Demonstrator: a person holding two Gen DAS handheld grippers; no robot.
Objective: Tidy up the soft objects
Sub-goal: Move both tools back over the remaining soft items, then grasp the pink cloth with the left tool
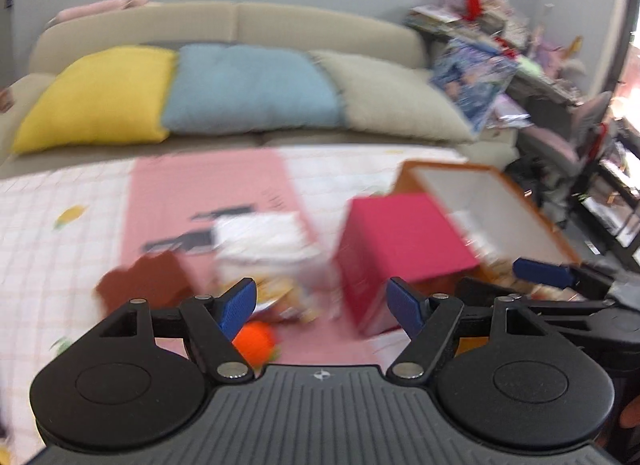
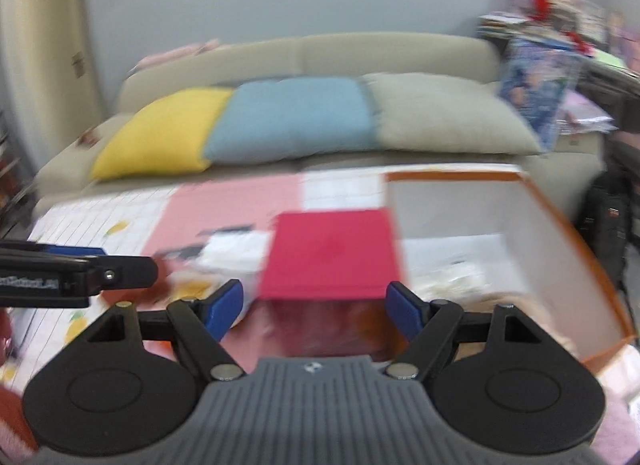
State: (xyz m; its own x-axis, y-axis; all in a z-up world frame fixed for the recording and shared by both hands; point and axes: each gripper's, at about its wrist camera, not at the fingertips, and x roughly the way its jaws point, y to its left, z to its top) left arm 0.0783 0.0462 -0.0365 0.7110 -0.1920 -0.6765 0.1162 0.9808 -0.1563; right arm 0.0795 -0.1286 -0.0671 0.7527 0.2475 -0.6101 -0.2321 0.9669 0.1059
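Observation:
Both views are blurred by motion. My left gripper (image 1: 323,307) is open, with nothing between its blue pads (image 1: 240,307). Just below its left pad an orange soft ball (image 1: 254,341) lies on the pink mat. A brown soft thing (image 1: 148,285) lies to the left and a white plastic-wrapped bundle (image 1: 264,245) sits ahead. A magenta box (image 1: 400,241) stands to the right of centre. My right gripper (image 2: 314,307) is open and hovers just before the magenta box (image 2: 332,253), its pads clear of it. It also shows at the right of the left wrist view, right gripper (image 1: 544,273).
An orange box with a white inside (image 2: 480,225) stands open beside the magenta box, with pale things in it. Behind the checked mat (image 1: 60,249) is a beige sofa (image 1: 240,21) with yellow (image 1: 100,97), blue (image 1: 252,89) and beige (image 1: 392,97) cushions. Cluttered shelves (image 1: 500,45) fill the right.

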